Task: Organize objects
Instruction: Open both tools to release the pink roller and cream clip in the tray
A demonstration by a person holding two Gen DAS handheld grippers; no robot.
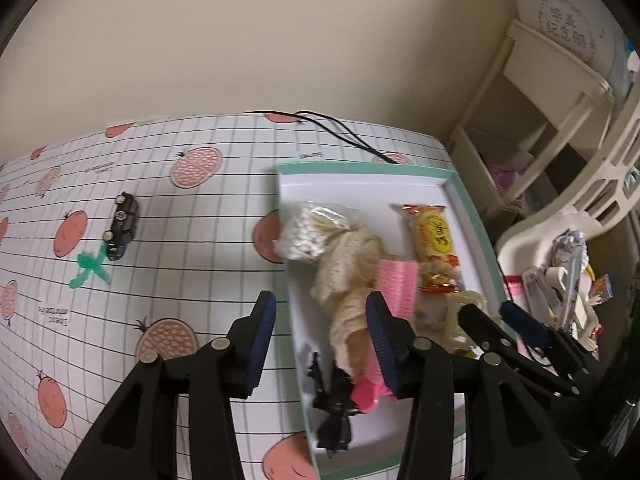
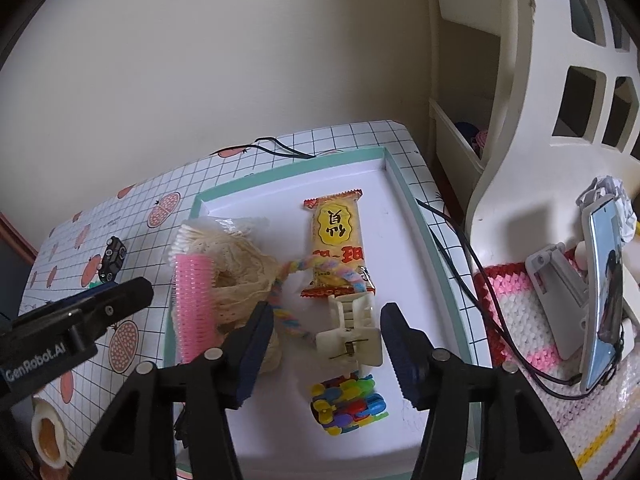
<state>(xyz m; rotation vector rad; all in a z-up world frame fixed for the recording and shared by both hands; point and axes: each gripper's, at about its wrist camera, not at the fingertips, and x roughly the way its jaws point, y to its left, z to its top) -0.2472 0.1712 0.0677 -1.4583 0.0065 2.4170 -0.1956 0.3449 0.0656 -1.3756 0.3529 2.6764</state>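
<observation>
Mint-green card forms the rim of a shallow white-floored box lid [image 2: 412,208] lying on a table covered with a grid-and-peach-print cloth [image 1: 192,264]. Inside it lie a clear bag of cotton swabs [image 1: 304,228], a cream lace fabric bundle [image 2: 244,276], a pink ribbed hair roller [image 2: 195,304], a yellow snack packet with red ends [image 2: 338,246], a pastel twisted rope [image 2: 280,304], a cream plastic claw clip [image 2: 352,332], a pile of small multicoloured plastic pieces [image 2: 348,402] and a black toy figure [image 1: 332,396] near the front edge. Outside the lid, on the cloth, a small dark toy car [image 1: 122,226] sits just beside a green pipe-cleaner bow [image 1: 90,266]. The left gripper [image 1: 320,344] is spread wide and holds nothing; it straddles the lid's left wall, one blue-padded finger over the cloth and the other over the lace bundle and roller. The right gripper [image 2: 326,354] is likewise spread wide, empty, its fingers on either side of the claw clip without visibly touching it. Both point forward and downward over the lid, side by side, the right one at the lid's right half.
</observation>
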